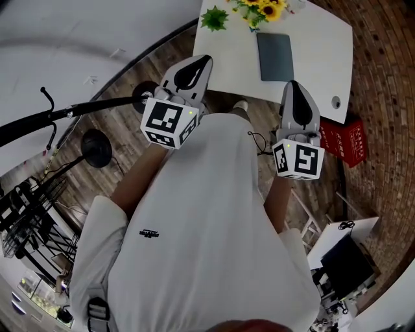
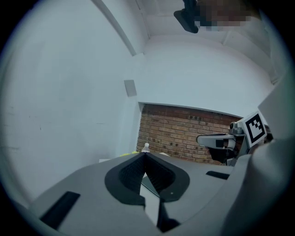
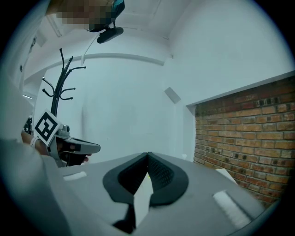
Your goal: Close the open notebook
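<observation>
Notebook [image 1: 275, 56], grey, lies flat on the white table [image 1: 324, 45], long axis 12–6 in head view. Only one plain cover shows, so it looks already closed, tho can't be sure. It sits at 12 o'clock from right gripper [image 1: 295, 87] and approx 1 o'clock from left gripper [image 1: 194, 65]; right is nearer. Both are held off the table, jaws pressed together w/ nothing between. Sunflowers [image 1: 262, 10] at notebook's 11.

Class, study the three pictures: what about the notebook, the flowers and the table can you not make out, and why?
- Notebook: head view, too small to read its cover or page edges.
- Sunflowers: head view, cut off by the top edge.
- Table: head view, near edge partly behind the left tongs and right tongs; both gripper views, mostly blocked by the tongs' own bodies.
</observation>
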Tool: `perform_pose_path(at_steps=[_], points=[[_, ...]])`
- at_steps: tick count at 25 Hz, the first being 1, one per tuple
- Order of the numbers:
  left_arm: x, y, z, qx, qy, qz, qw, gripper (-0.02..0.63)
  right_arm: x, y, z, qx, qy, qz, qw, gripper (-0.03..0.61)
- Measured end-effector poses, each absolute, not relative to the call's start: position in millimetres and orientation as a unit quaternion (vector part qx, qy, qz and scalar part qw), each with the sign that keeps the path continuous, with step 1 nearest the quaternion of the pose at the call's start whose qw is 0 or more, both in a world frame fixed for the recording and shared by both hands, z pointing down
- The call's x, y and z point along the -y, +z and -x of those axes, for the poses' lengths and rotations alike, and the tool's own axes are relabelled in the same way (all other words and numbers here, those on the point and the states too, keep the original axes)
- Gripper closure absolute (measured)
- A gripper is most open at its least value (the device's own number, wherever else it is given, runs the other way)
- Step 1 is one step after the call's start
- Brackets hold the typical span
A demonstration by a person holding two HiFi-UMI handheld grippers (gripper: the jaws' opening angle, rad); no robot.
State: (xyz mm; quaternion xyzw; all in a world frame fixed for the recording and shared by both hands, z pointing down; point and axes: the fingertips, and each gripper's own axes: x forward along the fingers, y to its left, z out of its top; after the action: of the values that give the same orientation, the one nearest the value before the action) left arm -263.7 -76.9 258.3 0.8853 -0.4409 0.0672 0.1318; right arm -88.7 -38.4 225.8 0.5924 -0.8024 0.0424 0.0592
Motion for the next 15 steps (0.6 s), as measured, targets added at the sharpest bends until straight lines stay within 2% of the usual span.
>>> perform_pose_path(at_steps=[15], points=[[70.1, 264.0, 259.0, 0.409, 0.075, -0.897, 0.15, 0.604, 37.3, 235.4, 95.3, 0.795, 0.054, -0.601, 0.065, 0.566]])
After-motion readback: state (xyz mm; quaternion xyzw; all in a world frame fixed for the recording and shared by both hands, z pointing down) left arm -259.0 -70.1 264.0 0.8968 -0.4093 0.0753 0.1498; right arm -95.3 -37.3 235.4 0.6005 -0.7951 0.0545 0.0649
